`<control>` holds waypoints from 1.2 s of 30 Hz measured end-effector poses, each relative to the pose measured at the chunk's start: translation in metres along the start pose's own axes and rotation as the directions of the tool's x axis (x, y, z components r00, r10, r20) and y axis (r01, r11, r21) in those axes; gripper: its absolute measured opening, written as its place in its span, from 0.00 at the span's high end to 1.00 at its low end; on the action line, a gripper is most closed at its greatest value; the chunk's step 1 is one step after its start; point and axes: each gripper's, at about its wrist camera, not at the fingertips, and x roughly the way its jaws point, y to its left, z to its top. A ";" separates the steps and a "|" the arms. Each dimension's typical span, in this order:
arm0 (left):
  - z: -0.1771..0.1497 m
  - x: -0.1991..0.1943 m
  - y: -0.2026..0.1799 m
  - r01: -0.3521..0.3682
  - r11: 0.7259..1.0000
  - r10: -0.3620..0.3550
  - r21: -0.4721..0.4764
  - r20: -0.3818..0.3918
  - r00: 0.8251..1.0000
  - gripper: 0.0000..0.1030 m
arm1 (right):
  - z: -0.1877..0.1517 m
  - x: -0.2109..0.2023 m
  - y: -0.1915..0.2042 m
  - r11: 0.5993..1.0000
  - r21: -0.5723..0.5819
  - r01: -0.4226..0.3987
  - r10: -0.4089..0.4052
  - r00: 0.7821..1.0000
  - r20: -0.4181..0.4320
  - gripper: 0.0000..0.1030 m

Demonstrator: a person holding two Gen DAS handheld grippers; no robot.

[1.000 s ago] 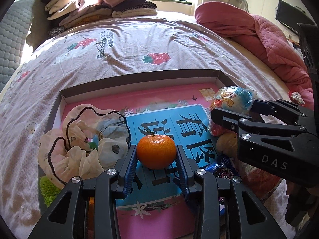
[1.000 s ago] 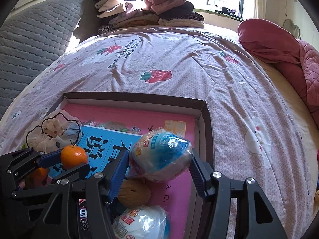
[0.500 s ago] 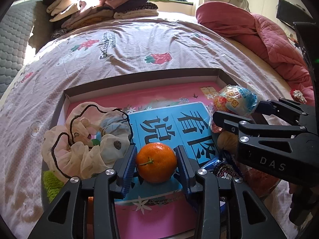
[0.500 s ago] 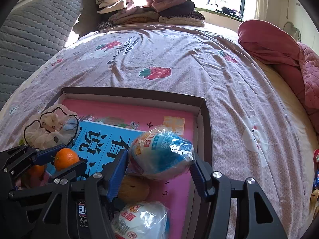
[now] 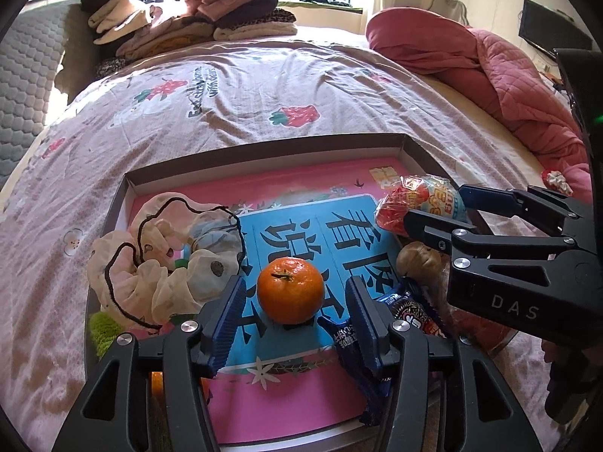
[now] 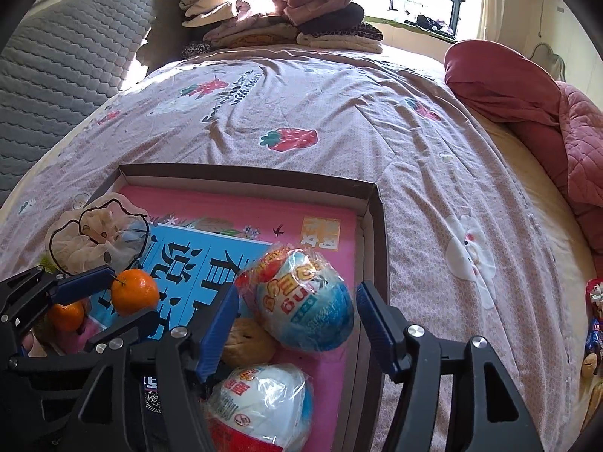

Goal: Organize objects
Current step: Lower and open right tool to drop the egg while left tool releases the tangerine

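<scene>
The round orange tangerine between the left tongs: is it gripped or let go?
Let go. The round orange tangerine rests on the blue sheet, with gaps to both pads of the left tongs.

Your left gripper (image 5: 290, 320) is matt black plastic with ribbed blue pads and bright metal screws, and your right gripper (image 6: 297, 324) looks the same. The mandarin (image 5: 290, 290) on the box (image 5: 264, 154) has a dimpled, slightly shiny peel. The box is matt brown cardboard with a smooth printed pink and blue floor. At its left side lies sheer, crinkled cloth (image 5: 166, 260). The egg-shaped toy (image 6: 301, 301) wears glossy, wrinkled plastic film. Under the box, the bedspread (image 6: 339, 120) is soft matt cotton.
</scene>
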 end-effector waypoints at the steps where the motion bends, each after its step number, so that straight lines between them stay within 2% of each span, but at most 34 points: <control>1: 0.000 -0.001 -0.001 0.003 1.000 -0.003 0.001 0.000 1.000 0.45 | 0.000 -0.001 0.000 1.000 0.000 0.003 -0.003 1.000 0.003 0.37; 8: -0.003 -0.011 -0.003 0.006 1.000 -0.006 0.001 0.008 1.000 0.41 | -0.002 -0.013 -0.002 1.000 0.005 0.020 -0.020 0.999 0.027 0.37; 23: -0.011 -0.038 -0.005 0.008 1.000 -0.008 -0.015 0.036 0.999 0.36 | -0.009 -0.045 0.002 1.000 0.006 0.000 -0.001 0.997 0.080 0.37; 36: -0.012 -0.068 -0.008 -0.002 1.000 0.004 -0.025 0.087 0.996 0.31 | -0.014 -0.074 0.009 1.000 -0.007 -0.006 0.006 0.993 0.120 0.37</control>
